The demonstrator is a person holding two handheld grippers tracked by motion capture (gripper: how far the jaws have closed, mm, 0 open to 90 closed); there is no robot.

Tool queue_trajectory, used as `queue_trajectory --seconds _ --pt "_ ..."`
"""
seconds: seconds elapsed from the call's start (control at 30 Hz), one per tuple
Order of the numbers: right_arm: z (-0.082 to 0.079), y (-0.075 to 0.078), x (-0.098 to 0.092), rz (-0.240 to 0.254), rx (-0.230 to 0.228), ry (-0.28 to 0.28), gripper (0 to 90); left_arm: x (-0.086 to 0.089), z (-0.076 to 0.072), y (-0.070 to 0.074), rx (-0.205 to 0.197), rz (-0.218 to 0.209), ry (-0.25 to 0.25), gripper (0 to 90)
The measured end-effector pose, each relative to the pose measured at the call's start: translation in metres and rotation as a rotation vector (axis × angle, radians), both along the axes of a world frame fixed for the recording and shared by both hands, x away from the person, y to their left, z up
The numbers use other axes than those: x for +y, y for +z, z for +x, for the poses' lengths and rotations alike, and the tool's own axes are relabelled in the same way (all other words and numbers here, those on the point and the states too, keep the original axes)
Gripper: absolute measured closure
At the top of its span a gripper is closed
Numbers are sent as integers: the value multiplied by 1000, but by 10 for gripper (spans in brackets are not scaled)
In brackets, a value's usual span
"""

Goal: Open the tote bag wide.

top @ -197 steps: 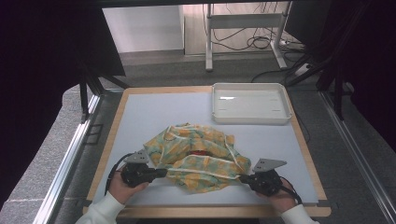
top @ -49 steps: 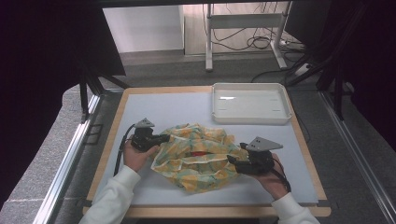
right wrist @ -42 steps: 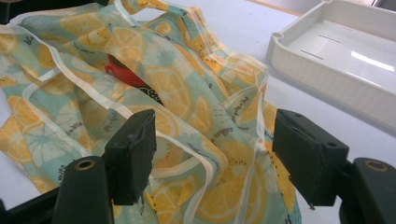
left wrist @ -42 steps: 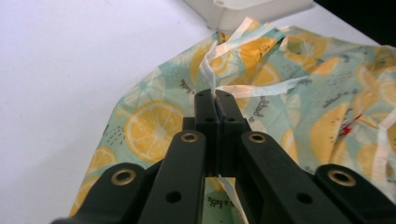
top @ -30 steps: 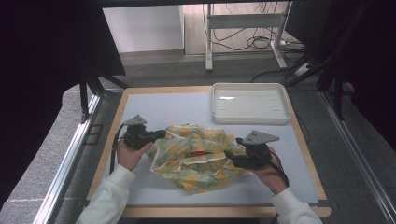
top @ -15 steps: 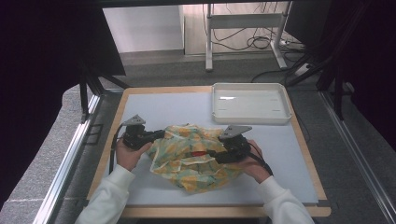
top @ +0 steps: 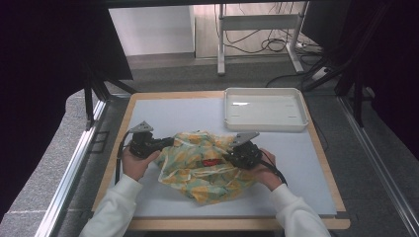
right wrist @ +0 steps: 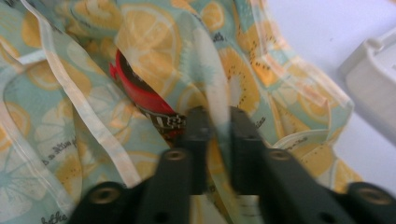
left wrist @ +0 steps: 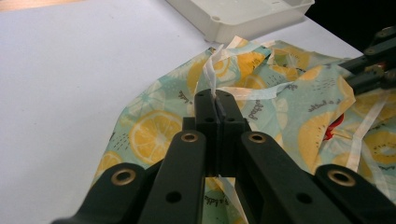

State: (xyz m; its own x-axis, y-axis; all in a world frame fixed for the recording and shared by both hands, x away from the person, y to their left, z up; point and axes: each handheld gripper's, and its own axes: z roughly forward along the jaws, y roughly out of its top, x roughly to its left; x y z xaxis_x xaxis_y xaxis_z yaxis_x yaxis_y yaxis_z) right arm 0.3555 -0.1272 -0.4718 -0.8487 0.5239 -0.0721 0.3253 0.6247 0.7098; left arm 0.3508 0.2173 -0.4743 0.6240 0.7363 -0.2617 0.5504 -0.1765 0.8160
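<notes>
The left claw (left wrist: 217, 100) is pinching the white trim of a crumpled lemon-print fabric cloth (top: 200, 165) lying on the pale surface (top: 168, 111). The right claw (right wrist: 219, 122) has just been closing and now nips a fold of that cloth, just right of its red tag (right wrist: 137, 88).

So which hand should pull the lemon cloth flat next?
Probably the right. The left tongs are shut on a white strap at the lemon cloth edge and can anchor it, while the right tongs pinch a fold near the middle, toward bare table.
</notes>
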Motion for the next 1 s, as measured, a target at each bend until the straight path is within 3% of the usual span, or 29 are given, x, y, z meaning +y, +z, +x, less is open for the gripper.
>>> queue_trajectory --seconds 0.2,0.33,0.53,0.7,1.0 --pt "4 15 -2 67 -71 -40 888 2 0 1 -6 -2 14 900" --pt "13 17 0 90 -82 -73 888 4 1 0 -5 0 34 900" --pt "34 13 9 113 -83 -115 888 9 4 -4 5 7 69 900" --pt "49 1 14 119 -57 -154 888 9 8 -10 14 28 92 900" --pt "58 -15 24 90 -35 -166 887 9 17 -25 48 80 136 900"
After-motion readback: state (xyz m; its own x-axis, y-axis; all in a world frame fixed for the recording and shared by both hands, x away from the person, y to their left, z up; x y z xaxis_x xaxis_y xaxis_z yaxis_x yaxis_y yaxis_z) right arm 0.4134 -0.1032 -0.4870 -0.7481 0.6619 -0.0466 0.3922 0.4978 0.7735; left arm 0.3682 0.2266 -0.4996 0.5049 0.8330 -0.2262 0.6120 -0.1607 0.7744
